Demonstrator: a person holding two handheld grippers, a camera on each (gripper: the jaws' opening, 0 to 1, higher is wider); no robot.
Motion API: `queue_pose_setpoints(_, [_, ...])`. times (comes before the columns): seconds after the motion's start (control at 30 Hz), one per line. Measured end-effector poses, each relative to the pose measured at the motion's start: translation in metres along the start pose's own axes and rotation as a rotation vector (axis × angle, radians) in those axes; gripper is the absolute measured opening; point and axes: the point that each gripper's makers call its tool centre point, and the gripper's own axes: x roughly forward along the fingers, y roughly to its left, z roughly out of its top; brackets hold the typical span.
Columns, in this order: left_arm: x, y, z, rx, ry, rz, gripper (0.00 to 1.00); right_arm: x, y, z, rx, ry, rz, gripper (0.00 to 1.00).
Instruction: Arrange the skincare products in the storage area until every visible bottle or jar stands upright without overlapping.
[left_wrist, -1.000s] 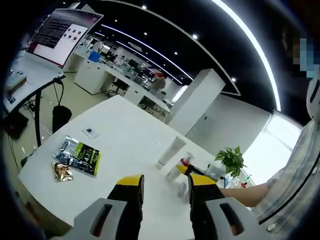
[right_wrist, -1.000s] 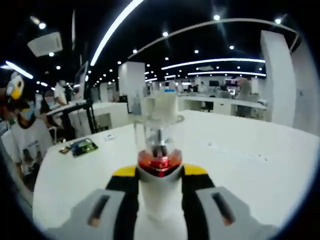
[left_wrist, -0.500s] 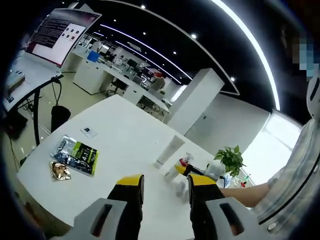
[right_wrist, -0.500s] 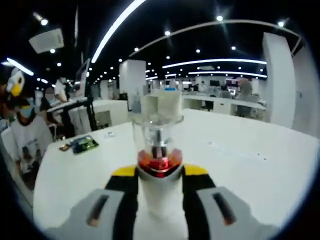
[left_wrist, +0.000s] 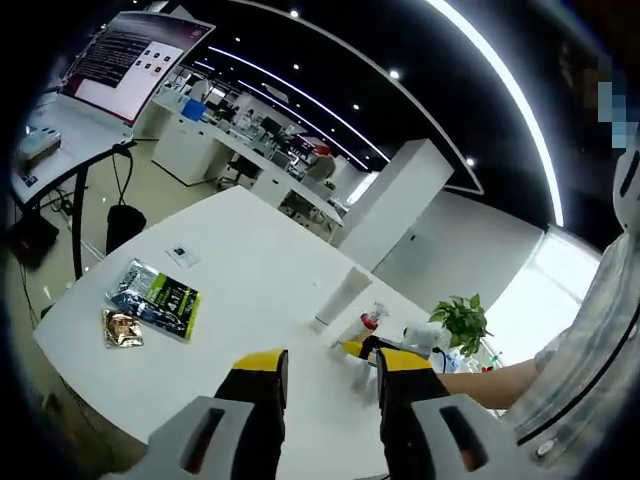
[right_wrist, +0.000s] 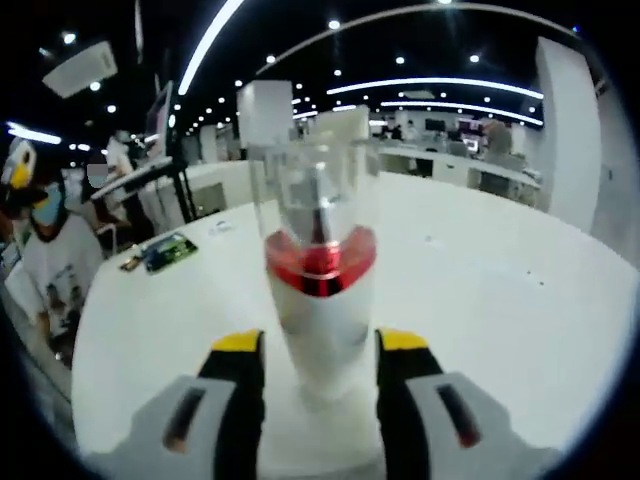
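We are standing the pump bottle (right_wrist: 318, 290) upright on the counter (right_wrist: 520, 290), right gripper (right_wrist: 320, 350) fingers just beside it. Left gripper (left_wrist: 325, 372) is hovering with fingers apart; the white tube (left_wrist: 340, 298) is lying flat, left to do.

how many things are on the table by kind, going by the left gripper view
Skincare containers: 2, a white tube and a pump bottle with a red collar
Foil packets: 2, a blue-green packet and a gold packet
Small white card: 1
Potted plant: 1
Total: 6
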Motion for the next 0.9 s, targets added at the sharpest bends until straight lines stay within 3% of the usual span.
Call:
queue_pose_setpoints(0.07, [-0.002,0.001,0.0,-0.003,-0.003,0.006,0.36,0.0,-0.004,0.001,-0.008,0.005,-0.018,0.31])
queue_pose_setpoints(0.47, [-0.009,0.011,0.001,-0.018,-0.022,0.043,0.36,0.006,-0.019,0.006,0.008,0.012,-0.057,0.29])
queue_pose_setpoints(0.9, [-0.009,0.017,0.004,-0.01,-0.023,0.075,0.36,0.025,-0.04,0.016,0.039,-0.024,-0.11,0.29])
